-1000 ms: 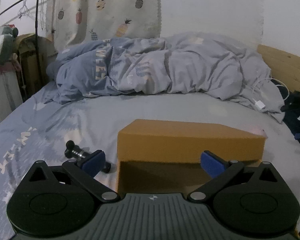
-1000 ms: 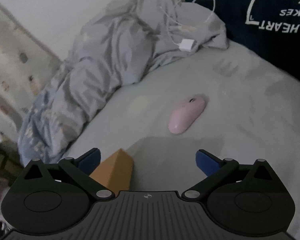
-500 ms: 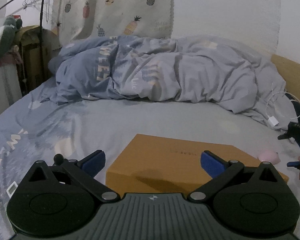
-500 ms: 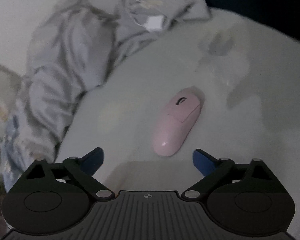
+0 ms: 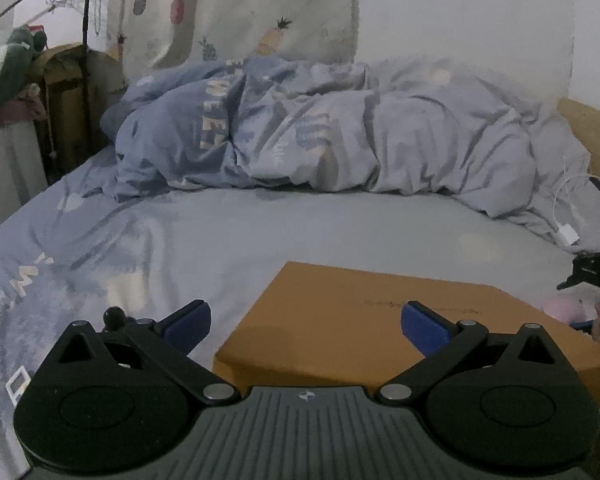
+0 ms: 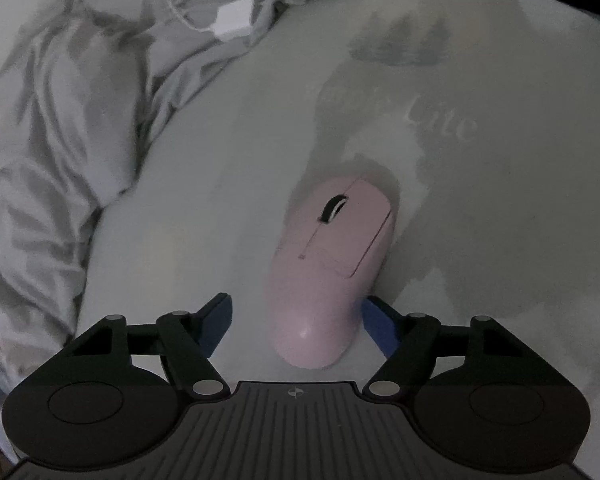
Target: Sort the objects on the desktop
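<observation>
The right claw (image 6: 296, 320) is spread wide around the back end of the pink mouse (image 6: 330, 268) on the bed (image 6: 480, 220). The left claw (image 5: 304, 320) gapes wide above the brown box (image 5: 380, 320), holding nothing.

The mouse (image 6: 332, 268) is pink with a black wheel. The box (image 5: 400, 332) is orange-brown. The blanket (image 5: 320, 132) is blue and grey with pale letters. The curtain (image 5: 236, 12) is cream with little pineapples. The finger pads (image 5: 424, 326) are blue.
</observation>
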`<action>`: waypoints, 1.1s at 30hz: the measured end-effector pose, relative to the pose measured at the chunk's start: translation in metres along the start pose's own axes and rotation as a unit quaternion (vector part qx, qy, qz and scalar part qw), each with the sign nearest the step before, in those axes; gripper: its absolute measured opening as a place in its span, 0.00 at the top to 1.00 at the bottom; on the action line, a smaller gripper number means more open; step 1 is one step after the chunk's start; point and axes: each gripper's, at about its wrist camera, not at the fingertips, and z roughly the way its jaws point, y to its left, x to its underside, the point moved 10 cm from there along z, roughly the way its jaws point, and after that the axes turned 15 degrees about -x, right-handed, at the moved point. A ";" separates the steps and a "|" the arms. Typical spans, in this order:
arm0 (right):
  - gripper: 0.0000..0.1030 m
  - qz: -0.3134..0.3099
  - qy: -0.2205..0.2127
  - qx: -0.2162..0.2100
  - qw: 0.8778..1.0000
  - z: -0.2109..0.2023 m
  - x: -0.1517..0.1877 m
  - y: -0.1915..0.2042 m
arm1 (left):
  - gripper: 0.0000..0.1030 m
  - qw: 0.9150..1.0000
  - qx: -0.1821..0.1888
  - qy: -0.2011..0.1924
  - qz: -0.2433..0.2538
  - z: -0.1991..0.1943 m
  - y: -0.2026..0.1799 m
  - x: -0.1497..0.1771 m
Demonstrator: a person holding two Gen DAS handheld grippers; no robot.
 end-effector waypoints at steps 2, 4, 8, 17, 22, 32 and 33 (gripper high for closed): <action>0.26 0.008 -0.006 0.004 1.000 0.006 -0.003 -0.004 | 0.00 1.000 -0.002 0.000 0.004 0.000 0.000 0.000; 0.26 0.004 -0.008 0.009 1.000 0.009 -0.005 -0.003 | 0.00 1.000 -0.005 -0.001 0.007 0.001 -0.001 0.000; 0.23 0.002 -0.014 0.019 1.000 0.013 -0.009 -0.001 | 0.00 1.000 -0.005 0.002 0.006 0.002 -0.004 0.001; 0.17 -0.058 -0.013 0.086 0.995 0.028 -0.008 0.010 | 0.00 1.000 -0.001 0.012 0.007 0.002 -0.008 0.007; 0.35 -0.101 0.011 0.092 0.991 0.028 -0.007 0.012 | 0.00 1.000 0.000 0.012 0.004 0.000 -0.005 0.011; 0.37 -0.193 0.076 0.080 0.975 0.025 -0.006 0.014 | 0.00 1.000 -0.006 0.010 0.002 -0.008 0.000 0.012; 0.37 -0.202 0.082 0.079 0.973 0.025 -0.006 0.014 | 0.00 1.000 -0.006 0.010 0.003 -0.009 0.000 0.012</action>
